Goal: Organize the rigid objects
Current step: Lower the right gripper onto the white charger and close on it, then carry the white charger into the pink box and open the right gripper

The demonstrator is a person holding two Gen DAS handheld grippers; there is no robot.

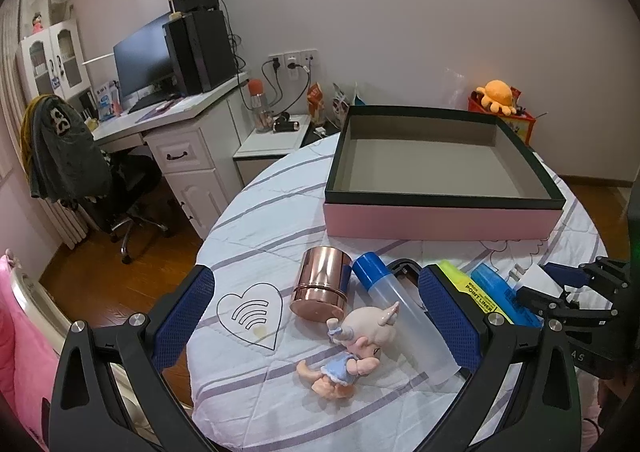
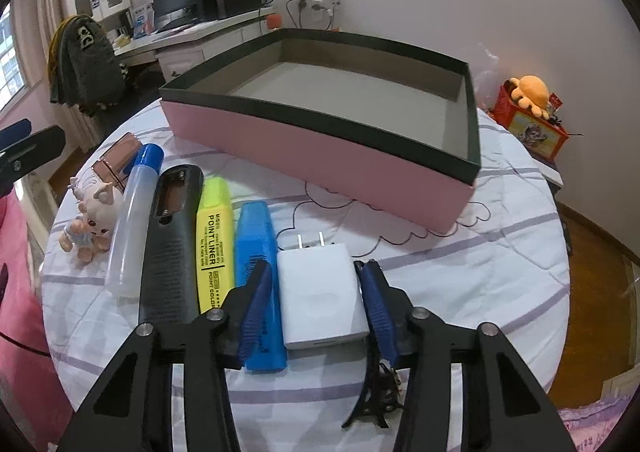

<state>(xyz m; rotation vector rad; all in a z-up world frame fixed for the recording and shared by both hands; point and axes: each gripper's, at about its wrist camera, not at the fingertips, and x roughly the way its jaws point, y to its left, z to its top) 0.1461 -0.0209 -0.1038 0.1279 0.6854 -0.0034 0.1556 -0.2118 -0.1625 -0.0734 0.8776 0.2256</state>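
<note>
Jaws of the right gripper (image 2: 316,302) stood on either side of the white charger (image 2: 322,298), its blue pads at or just off the charger's sides; contact could not be confirmed. Jaws of the left gripper (image 1: 316,316) were wide apart above the row, holding nothing. On the round table (image 2: 480,292), the pink box (image 2: 320,148) sat open at the far side. Nearer lay, left to right, a copper tin (image 1: 320,284), a pig doll (image 1: 352,348), a blue-capped tube (image 2: 134,220), a black remote (image 2: 170,244), a yellow highlighter (image 2: 214,244), a blue highlighter (image 2: 256,244), then the charger. A black hair clip (image 2: 376,404) lay under the right finger.
</note>
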